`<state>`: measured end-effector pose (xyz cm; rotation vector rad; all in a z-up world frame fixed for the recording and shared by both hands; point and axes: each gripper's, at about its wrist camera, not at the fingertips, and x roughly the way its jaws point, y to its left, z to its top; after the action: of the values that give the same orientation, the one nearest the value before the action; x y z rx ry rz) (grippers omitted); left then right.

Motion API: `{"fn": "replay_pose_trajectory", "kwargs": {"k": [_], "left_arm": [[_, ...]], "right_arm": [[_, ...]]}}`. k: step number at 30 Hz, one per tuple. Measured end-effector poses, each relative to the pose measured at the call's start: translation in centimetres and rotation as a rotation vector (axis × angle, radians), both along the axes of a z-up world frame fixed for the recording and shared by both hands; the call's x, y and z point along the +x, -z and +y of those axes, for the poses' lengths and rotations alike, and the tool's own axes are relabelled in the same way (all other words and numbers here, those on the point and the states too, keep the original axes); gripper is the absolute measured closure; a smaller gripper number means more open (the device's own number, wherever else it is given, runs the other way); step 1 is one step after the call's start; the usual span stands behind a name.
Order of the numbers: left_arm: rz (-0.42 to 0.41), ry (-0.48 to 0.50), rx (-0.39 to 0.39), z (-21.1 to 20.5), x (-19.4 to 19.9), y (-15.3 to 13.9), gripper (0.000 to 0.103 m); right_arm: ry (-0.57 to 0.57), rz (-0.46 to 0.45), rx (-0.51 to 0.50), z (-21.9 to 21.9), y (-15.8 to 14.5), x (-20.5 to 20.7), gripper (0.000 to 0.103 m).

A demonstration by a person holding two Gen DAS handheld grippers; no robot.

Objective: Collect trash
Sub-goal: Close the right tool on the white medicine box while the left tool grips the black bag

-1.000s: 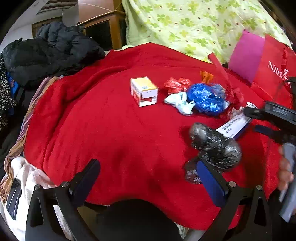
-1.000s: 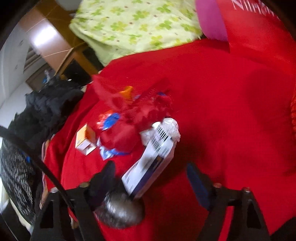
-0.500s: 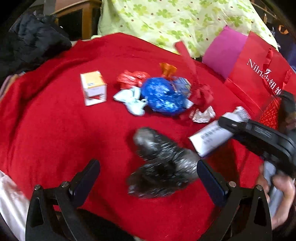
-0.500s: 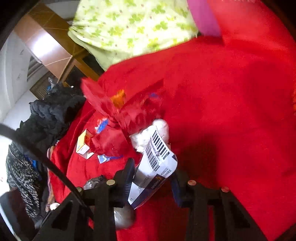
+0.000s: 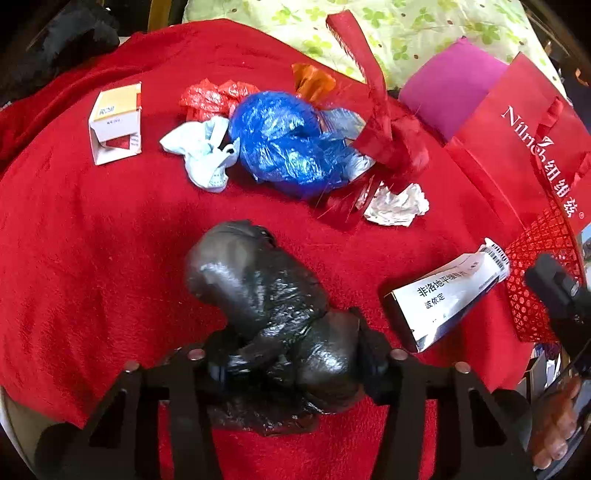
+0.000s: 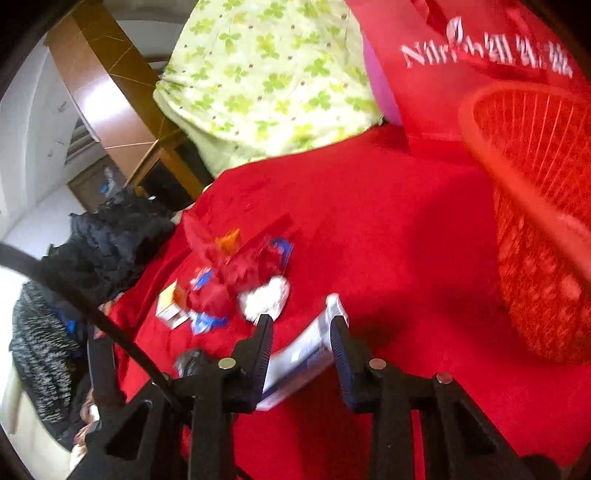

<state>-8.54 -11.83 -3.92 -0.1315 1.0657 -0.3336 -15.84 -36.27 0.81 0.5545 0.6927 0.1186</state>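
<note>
My left gripper [image 5: 291, 354] is shut on a crumpled black plastic bag [image 5: 266, 295] on the red blanket [image 5: 92, 240]. My right gripper [image 6: 301, 332] is shut on a white medicine box [image 6: 306, 350] and holds it above the blanket; the box also shows in the left wrist view [image 5: 447, 295]. A red mesh basket [image 6: 535, 206] stands to the right. More trash lies ahead: a blue plastic wad [image 5: 288, 144], a yellow-and-white carton [image 5: 116, 122], a pale blue mask [image 5: 203, 151], red wrappers [image 5: 214, 98], crumpled foil [image 5: 397, 205] and a red ribbon bow [image 5: 388, 136].
A red paper bag [image 5: 532, 147] with white lettering and a magenta sheet [image 5: 450, 85] stand at the right. A green clover-print quilt [image 5: 406, 29] lies behind. A black jacket [image 6: 114, 236] lies at the left edge of the bed.
My left gripper moved forward and shut on the black bag. My right gripper shut on the medicine box and lifted it toward the red basket, which came into view.
</note>
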Motion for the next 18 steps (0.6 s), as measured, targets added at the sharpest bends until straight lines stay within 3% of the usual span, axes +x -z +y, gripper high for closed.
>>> {"fn": "replay_pose_trajectory", "kwargs": {"k": [2,5,11,14,15,18], "left_arm": [[-0.015,0.0,0.021,0.5,-0.2,-0.1,0.051],[-0.033,-0.001,0.036,1.3,-0.3,-0.3,0.052],[-0.056,0.02,0.048,3.0,-1.0,0.4,0.051],[-0.05,0.031,0.03,3.6,-0.7,0.9,0.048],[-0.052,0.034,0.025,3.7,-0.7,0.9,0.047],[-0.07,0.053,0.01,3.8,-0.8,1.3,0.045]], "right_arm": [[-0.017,0.039,-0.016,0.0,0.9,-0.5,0.036],[-0.007,0.118,-0.018,0.4,2.5,-1.0,0.035],[-0.021,0.381,-0.105,1.6,7.0,0.3,0.034],[-0.041,0.401,-0.191,2.5,7.0,0.6,0.03],[-0.049,0.413,-0.209,2.9,7.1,0.8,0.028],[-0.134,0.407,-0.279,4.6,7.6,1.1,0.003]]}}
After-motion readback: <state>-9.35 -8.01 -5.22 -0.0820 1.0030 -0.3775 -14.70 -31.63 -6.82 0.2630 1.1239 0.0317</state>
